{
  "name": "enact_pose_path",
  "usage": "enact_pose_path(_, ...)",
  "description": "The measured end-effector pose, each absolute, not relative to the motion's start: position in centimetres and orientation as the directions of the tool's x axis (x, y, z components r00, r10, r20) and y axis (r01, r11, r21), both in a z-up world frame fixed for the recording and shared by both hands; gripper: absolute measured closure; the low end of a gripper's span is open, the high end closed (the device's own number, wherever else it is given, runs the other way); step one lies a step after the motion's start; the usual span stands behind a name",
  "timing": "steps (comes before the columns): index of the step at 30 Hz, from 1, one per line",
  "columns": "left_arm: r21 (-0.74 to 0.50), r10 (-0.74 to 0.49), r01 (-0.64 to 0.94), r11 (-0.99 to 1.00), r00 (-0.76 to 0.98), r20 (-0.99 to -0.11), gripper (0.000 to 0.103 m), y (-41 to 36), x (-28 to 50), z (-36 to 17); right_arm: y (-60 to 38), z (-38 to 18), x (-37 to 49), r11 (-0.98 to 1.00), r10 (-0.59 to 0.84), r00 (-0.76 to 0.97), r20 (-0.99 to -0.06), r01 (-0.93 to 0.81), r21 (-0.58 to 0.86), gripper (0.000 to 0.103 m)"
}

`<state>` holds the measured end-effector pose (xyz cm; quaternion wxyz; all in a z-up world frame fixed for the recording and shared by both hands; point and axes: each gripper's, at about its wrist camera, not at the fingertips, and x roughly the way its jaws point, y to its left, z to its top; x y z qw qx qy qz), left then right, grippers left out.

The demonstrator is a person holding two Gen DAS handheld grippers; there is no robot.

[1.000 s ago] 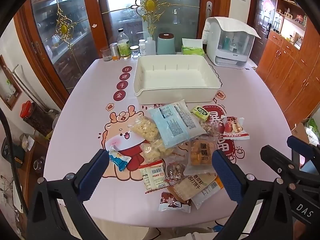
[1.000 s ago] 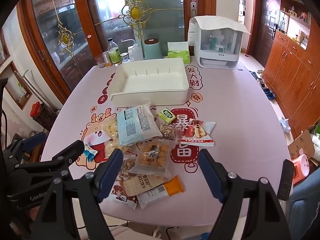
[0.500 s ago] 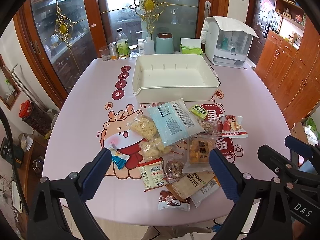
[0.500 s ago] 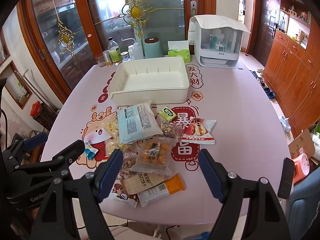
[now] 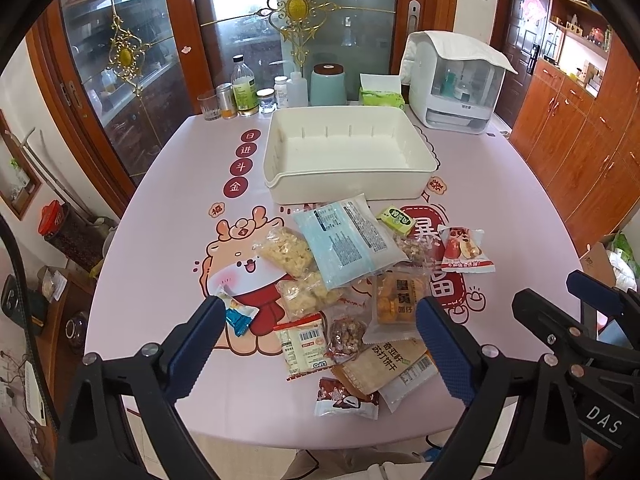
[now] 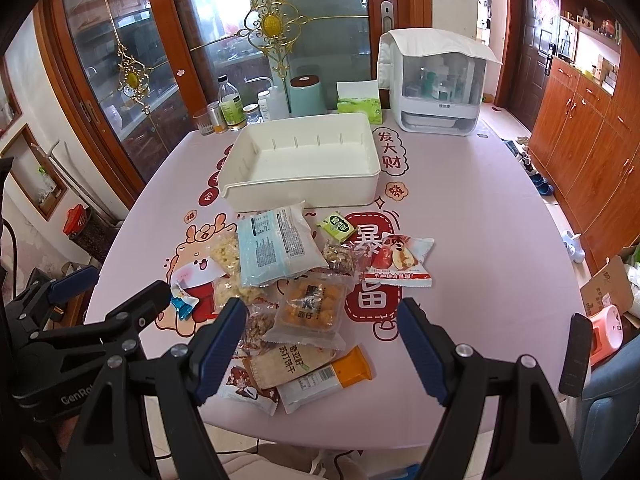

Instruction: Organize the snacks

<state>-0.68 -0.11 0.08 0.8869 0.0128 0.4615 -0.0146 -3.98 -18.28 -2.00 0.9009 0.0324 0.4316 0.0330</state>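
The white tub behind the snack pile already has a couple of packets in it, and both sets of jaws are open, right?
Not quite. The white tub is empty, as the left wrist view shows; every packet, like the pale blue packet, lies on the table. Both sets of jaws are open.

The room is bounded at the rear by wood-framed glass doors (image 5: 256, 28) fitted with gilt ornaments, through which daylight is admitted. Reddish-brown wooden cabinets (image 6: 592, 128) are installed along the right wall, beside a dark door (image 6: 538, 32). A pale tiled floor (image 6: 504, 128) is laid there.
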Motion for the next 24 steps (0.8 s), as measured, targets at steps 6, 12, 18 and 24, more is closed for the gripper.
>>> enact_pose_path(6, 0.013, -0.009, 0.034, 0.999, 0.574, -0.819, 0.008, -0.1, -0.8, 0.0, -18.1, -2.2, -4.3, 0.995, 0.094, 0.624, -0.776, -0.035, 0.093, 0.025)
enact_pose_path(12, 0.018, -0.002, 0.029, 0.999, 0.569, -0.822, 0.008, -0.2, -1.2, -0.2, -18.1, -2.3, -4.4, 0.994, 0.101, 0.62, -0.778, -0.036, 0.101, 0.025)
enact_pose_path(18, 0.019, 0.004, 0.022, 1.0, 0.561, -0.828, 0.008, -0.5, -1.7, -0.3, -18.7, -2.5, -4.7, 0.992, 0.123, 0.614, -0.78, -0.047, 0.12, 0.025)
enact_pose_path(24, 0.019, 0.004, 0.02, 1.0, 0.563, -0.827, 0.008, -0.5, -1.8, -0.3, -19.0, -2.7, -5.0, 0.99, 0.136, 0.609, -0.781, -0.056, 0.129, 0.025)
